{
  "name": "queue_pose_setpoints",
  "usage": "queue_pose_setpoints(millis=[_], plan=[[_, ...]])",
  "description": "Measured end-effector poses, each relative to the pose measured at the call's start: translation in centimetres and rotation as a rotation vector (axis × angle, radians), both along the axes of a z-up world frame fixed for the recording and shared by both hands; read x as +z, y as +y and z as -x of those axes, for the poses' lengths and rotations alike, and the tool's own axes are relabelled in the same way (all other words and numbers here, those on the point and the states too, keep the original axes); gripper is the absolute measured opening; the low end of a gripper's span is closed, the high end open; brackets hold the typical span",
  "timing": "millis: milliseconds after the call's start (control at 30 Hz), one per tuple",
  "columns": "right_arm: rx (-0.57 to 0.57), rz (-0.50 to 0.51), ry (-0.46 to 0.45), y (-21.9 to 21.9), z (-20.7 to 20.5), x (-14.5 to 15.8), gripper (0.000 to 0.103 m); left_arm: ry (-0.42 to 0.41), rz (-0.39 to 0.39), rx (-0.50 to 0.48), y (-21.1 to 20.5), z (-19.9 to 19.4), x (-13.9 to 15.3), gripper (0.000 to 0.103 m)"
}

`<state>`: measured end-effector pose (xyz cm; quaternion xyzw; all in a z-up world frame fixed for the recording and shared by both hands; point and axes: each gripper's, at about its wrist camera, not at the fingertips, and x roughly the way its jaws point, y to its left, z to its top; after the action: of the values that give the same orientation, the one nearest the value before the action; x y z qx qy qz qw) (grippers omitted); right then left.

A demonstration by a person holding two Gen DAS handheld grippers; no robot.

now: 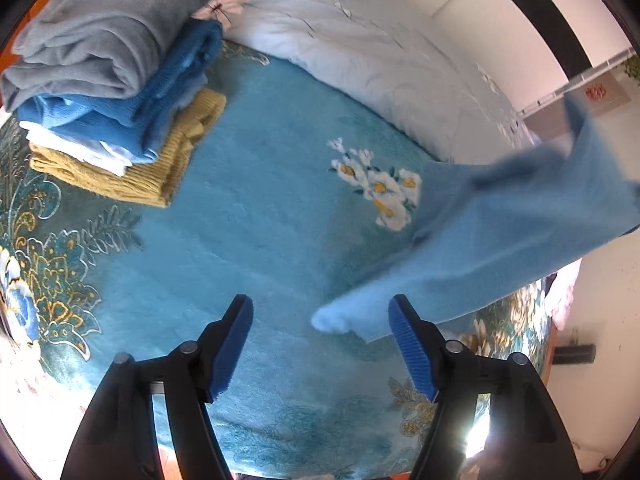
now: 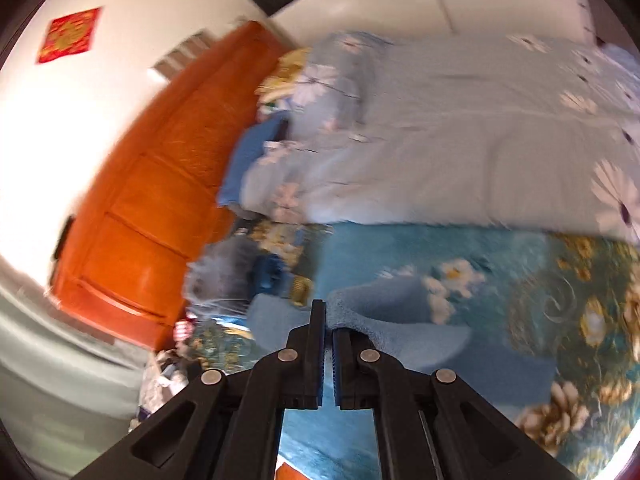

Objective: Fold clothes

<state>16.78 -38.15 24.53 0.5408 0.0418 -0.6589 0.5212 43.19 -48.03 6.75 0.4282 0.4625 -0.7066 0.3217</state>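
A light blue fleece garment [image 1: 500, 236] hangs in the air at the right of the left wrist view, blurred, one end trailing down to the teal bed cover beside my left gripper [image 1: 322, 320]. That gripper is open with nothing between its blue pads. In the right wrist view my right gripper [image 2: 329, 324] is shut on the same light blue garment [image 2: 400, 320], which spreads out just past the fingertips. A stack of folded clothes [image 1: 120, 80], grey on top, then blue, white and mustard yellow, sits at the far left of the bed; it appears small as the folded stack [image 2: 248, 280] in the right wrist view.
The teal floral bed cover [image 1: 248, 208] spreads under both grippers. A pale blue flowered quilt [image 1: 380, 52] is bunched along the far side. An orange wooden headboard [image 2: 160, 184] stands behind the stack. White walls surround the bed.
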Motion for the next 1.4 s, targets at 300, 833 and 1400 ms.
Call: queue_pose_setpoints(millis=[300,833,1400], plan=[[-0.228,-0.301,0.054,6.5,6.8,-9.7,0.003,-0.036,0.021,-0.111,2.2,4.8,-1.4,0.072],[-0.42,-0.491,-0.07,13.2,20.4,-22.4,0.004,-0.137,0.02,-0.321,3.4,14.8,-4.2,0.072],[-0.359,-0.401,-0.076,15.9,21.6,-22.6,0.077,-0.239,0.014,-0.459,2.8,20.3,-7.4,0.072]])
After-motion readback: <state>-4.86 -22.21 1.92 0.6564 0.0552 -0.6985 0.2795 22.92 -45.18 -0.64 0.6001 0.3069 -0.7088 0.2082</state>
